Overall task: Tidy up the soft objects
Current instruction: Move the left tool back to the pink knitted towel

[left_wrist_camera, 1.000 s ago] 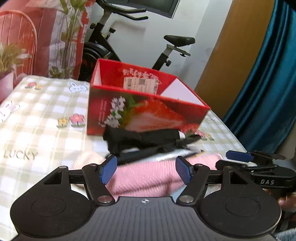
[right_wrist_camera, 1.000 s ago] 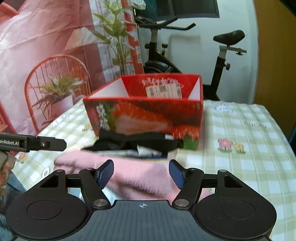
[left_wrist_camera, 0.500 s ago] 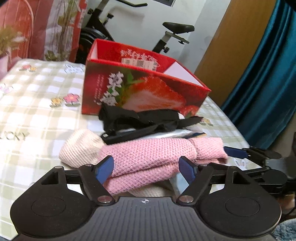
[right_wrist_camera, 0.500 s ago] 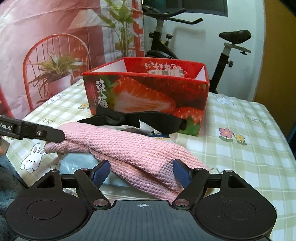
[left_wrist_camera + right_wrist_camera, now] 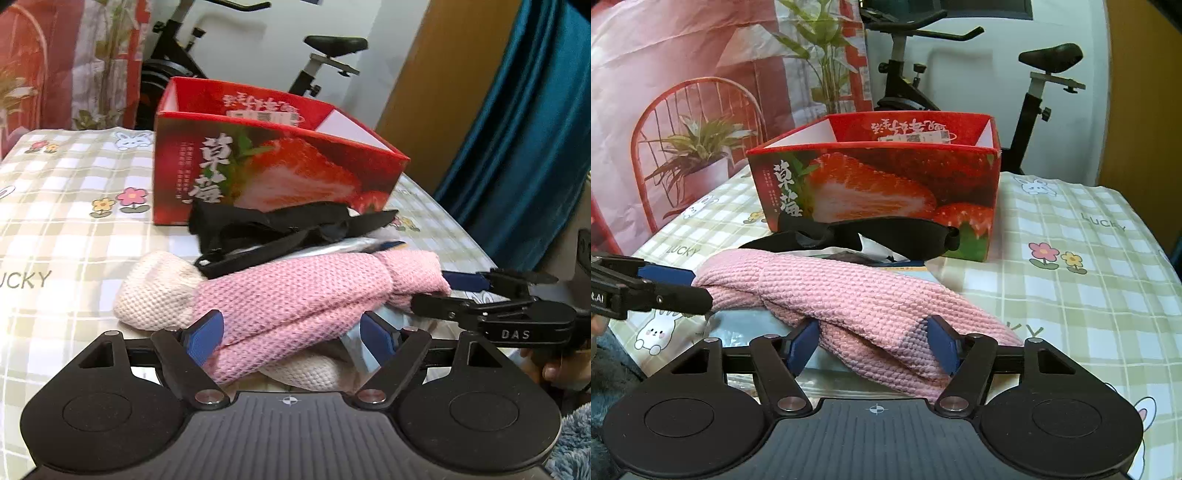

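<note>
Pink knitted cloth (image 5: 295, 295) lies in a long roll on the desk (image 5: 74, 221), just in front of the red strawberry box (image 5: 273, 162), its long axis running across both wrist views, roughly parallel to the box's near wall. One end points at the left gripper (image 5: 291, 334), the other at the right gripper (image 5: 873, 343). A cream knitted piece (image 5: 155, 295) lies against it and partly under it. Black straps (image 5: 280, 225) rest between the roll and the box, over some silvery packaging (image 5: 340, 247). The box is open at the top; only a printed label (image 5: 916, 137) on its inner far wall shows, and its floor is hidden.

The left gripper's jaws have just been opening and stand apart around the roll, released. The right gripper's jaws have just been closing, and the blue pads (image 5: 940, 343) press into the cloth's end, grasping it.
</note>
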`<state>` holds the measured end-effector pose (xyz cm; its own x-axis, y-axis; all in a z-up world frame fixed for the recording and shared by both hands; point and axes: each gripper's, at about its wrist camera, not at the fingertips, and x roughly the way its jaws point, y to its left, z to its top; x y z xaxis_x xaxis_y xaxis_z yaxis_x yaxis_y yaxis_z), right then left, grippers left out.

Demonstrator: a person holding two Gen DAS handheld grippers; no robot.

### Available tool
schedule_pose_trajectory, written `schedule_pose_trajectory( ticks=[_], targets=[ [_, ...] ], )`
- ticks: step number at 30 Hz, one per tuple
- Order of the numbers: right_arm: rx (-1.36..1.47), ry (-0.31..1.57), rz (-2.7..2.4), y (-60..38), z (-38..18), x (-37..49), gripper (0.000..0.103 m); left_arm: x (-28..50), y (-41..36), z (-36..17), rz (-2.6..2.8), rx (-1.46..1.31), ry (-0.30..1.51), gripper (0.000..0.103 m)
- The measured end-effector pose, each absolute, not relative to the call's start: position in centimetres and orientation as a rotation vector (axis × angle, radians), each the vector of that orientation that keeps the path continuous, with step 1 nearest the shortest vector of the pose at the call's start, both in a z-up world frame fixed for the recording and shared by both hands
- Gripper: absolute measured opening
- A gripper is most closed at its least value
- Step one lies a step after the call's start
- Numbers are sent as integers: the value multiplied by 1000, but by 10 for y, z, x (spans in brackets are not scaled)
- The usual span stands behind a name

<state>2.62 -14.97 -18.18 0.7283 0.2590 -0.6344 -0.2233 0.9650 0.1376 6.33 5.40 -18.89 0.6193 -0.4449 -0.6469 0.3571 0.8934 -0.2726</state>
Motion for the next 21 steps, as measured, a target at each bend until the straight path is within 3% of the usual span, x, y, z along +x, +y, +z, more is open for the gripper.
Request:
schedule_pose_trajectory(
  ticks=[19, 21],
  targets=[
    [108, 703, 261, -158, -182, 27, 56, 57, 39, -197, -422, 117, 738, 81],
    [112, 704, 261, -159, -181, 26, 56, 58, 43, -198, -424, 96, 748, 75]
  ],
)
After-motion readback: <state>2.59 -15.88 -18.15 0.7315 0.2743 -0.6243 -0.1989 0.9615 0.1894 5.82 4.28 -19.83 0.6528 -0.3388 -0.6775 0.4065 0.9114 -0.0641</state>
